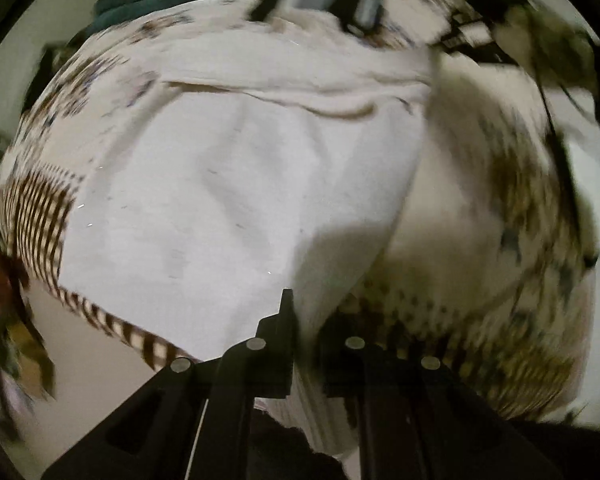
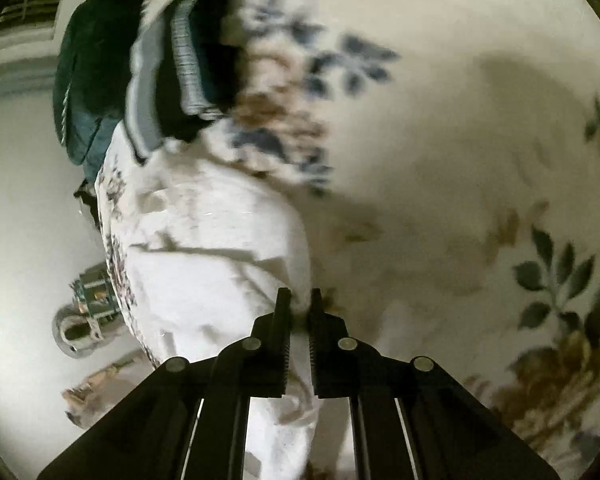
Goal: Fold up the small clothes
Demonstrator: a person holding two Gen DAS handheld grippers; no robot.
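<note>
White garment [image 2: 204, 264] edge pinched, right tool [image 2: 300, 304]

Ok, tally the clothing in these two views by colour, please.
White garment: 1
Dark green cloth: 1
Black-and-grey folded pile, pieces too blurred to separate: 1
Total: 3

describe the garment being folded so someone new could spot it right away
Start from the floral-print bedspread that fills the surface. On it lies a plain white garment, its fabric pinched by both the left hand-held gripper and the right hand-held gripper. Unlike the dark green cloth and the grey-and-black folded pieces stacked beyond it, it is pale and unpatterned.
</note>
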